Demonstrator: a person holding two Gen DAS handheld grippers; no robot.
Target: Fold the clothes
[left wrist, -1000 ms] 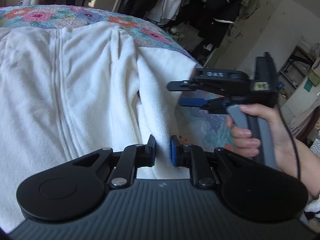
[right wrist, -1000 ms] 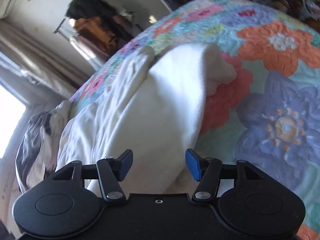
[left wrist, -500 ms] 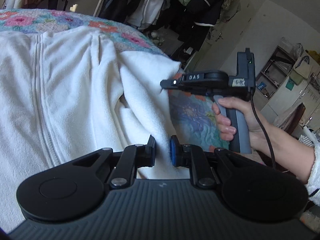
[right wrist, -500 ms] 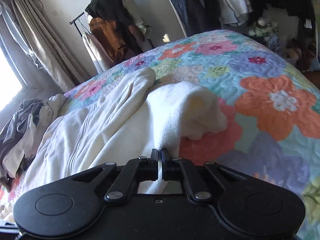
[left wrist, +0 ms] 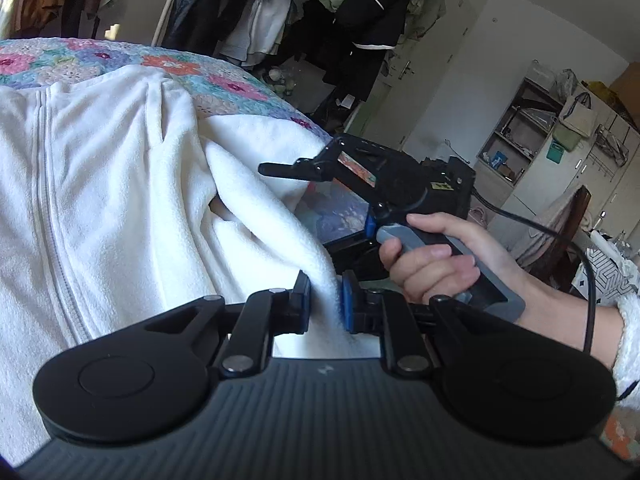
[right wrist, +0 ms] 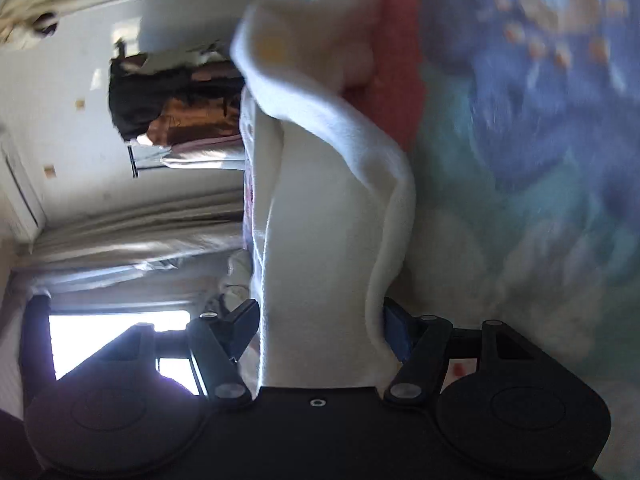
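Observation:
A white fleece zip jacket (left wrist: 92,200) lies spread on a floral quilt (left wrist: 224,80). My left gripper (left wrist: 325,307) is shut on the jacket's right sleeve edge (left wrist: 280,232). My right gripper (left wrist: 280,169) is seen from the side, rolled over, beside the sleeve further up. In the right wrist view the right gripper (right wrist: 320,328) has its jaws wide apart with the sleeve fabric (right wrist: 324,248) lying between them; that view is rotated and blurred.
Clothes hang on a rack (left wrist: 280,8) behind the bed. Shelves and cupboards (left wrist: 540,128) stand at the right. The quilt's blue flower (right wrist: 540,92) lies beside the sleeve. Curtains and a window (right wrist: 120,340) are to the far side.
The right gripper opened from shut on the sleeve and rolled sideways. The left gripper kept its hold and the sleeve fold moved slightly toward the jacket body.

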